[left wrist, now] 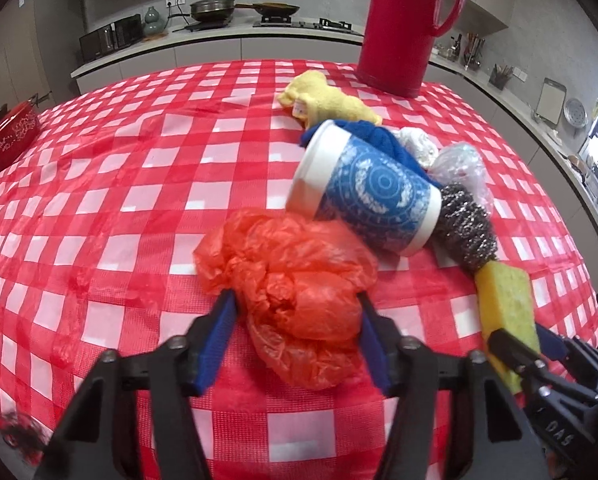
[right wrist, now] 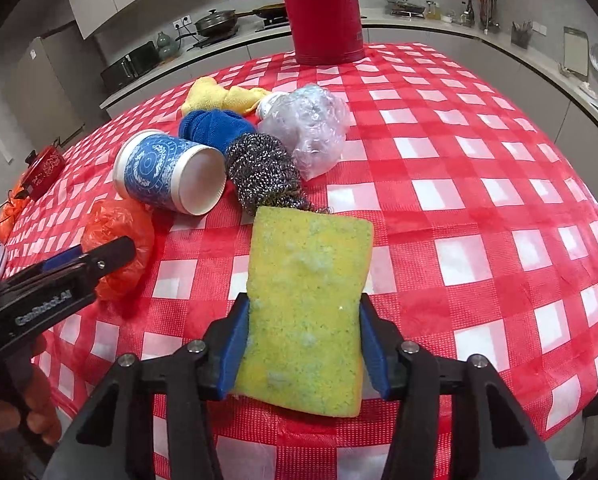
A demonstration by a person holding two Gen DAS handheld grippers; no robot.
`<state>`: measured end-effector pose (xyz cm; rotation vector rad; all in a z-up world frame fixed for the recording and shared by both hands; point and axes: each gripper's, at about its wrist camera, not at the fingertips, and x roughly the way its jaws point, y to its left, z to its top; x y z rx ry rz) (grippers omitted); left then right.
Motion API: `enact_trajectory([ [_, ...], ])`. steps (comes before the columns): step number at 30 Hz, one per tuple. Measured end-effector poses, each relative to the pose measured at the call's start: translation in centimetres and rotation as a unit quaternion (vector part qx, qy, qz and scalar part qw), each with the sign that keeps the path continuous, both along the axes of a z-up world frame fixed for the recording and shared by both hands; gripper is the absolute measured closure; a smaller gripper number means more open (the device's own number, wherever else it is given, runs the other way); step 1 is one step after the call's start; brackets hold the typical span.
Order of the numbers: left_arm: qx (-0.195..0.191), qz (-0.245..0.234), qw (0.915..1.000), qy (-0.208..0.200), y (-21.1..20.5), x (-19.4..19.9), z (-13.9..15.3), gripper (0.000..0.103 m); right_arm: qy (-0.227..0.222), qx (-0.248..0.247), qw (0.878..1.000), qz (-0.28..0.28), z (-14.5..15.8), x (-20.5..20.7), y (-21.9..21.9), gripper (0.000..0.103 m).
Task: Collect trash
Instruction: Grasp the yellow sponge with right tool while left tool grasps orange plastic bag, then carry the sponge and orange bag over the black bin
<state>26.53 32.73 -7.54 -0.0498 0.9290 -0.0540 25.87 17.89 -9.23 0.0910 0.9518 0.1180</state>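
A crumpled orange plastic bag (left wrist: 295, 280) lies on the red-checked tablecloth (left wrist: 119, 200). My left gripper (left wrist: 295, 298) is shut on it, with both blue pads pressed against its sides. My right gripper (right wrist: 303, 300) is shut on a yellow sponge (right wrist: 307, 300), which sticks out forward between the pads. The left wrist view shows the sponge (left wrist: 507, 304) and the right gripper (left wrist: 539, 364) at the lower right. The left gripper (right wrist: 99, 256) shows on the orange bag (right wrist: 119, 232) at the left of the right wrist view.
A blue-and-white paper cup (left wrist: 363, 192) lies on its side beside a steel scourer (left wrist: 465, 228), clear crumpled plastic (left wrist: 459, 164), a blue cloth (left wrist: 379, 136) and a yellow cloth (left wrist: 327, 100). A tall red jug (left wrist: 403, 24) stands at the table's far side. A red box (left wrist: 13, 132) sits far left.
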Motion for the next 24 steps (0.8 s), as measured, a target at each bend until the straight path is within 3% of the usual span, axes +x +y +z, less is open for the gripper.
enact_trajectory([
  [5, -0.024, 0.007, 0.9997, -0.007, 0.9, -0.6, 0.7, 0.067, -0.013, 0.012, 1.0, 0.002, 0.9, -0.5, -0.5, 0.057],
  [13, -0.046, -0.016, 0.9985, -0.026, 0.1, -2.4, 3.1, 0.067, -0.032, 0.011, 0.999, -0.002, 2.7, -1.8, -1.5, 0.057],
  [24, -0.066, -0.07, 0.9946, -0.04, -3.6, -2.4, 4.7, 0.067, -0.058, 0.013, 0.997, -0.058, 4.9, -2.9, -5.2, 0.057],
])
